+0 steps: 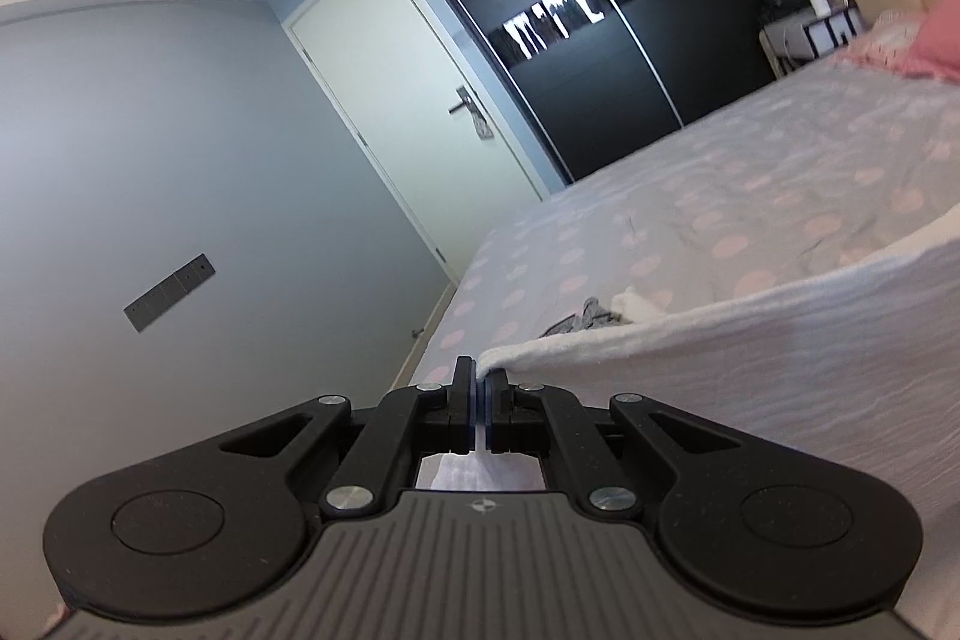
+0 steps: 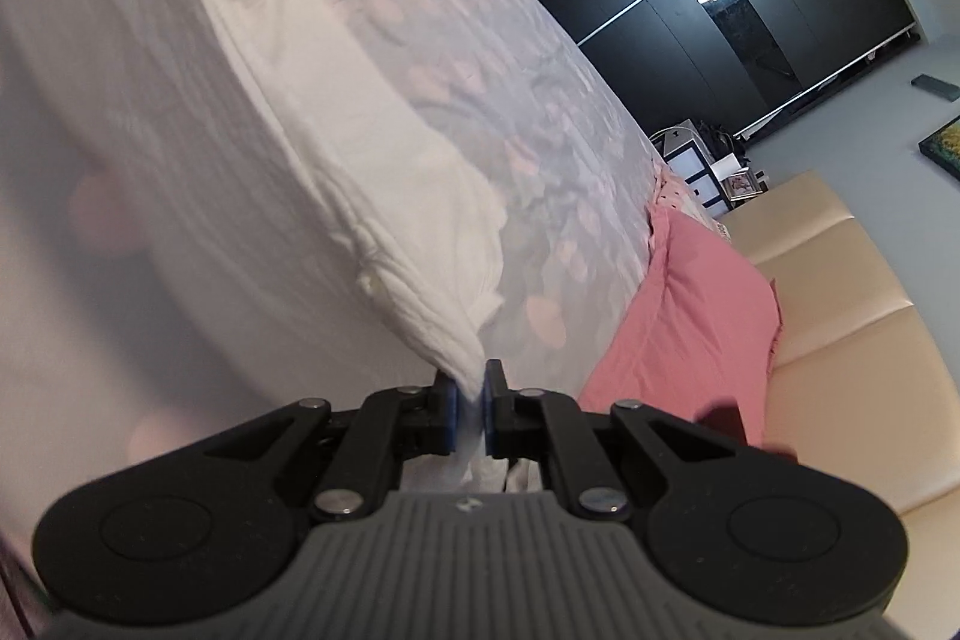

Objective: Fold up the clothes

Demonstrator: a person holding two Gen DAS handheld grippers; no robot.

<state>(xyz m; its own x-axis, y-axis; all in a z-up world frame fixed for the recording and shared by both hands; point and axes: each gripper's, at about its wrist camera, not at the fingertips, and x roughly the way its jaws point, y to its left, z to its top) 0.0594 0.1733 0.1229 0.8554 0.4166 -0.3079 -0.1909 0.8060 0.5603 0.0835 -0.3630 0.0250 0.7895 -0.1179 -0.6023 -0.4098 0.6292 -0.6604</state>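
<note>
Both grippers [image 1: 480, 381] [image 2: 471, 381] pinch white garment [image 1: 750, 358] above dotted bedspread [image 1: 720, 196].

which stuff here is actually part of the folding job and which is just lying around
In the job:
- white garment, pinched at two points
- left hand-held gripper, shut on its edge
- right hand-held gripper, shut on a bunched corner
- bed, the work surface

Just lying about:
- grey crumpled cloth on the bed
- pink pillow
- wardrobe
- door

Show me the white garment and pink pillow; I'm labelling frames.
white garment [image 2: 372, 160], right wrist view, on its folded upper edge.
pink pillow [image 2: 690, 316], right wrist view, on its flat middle.
</note>
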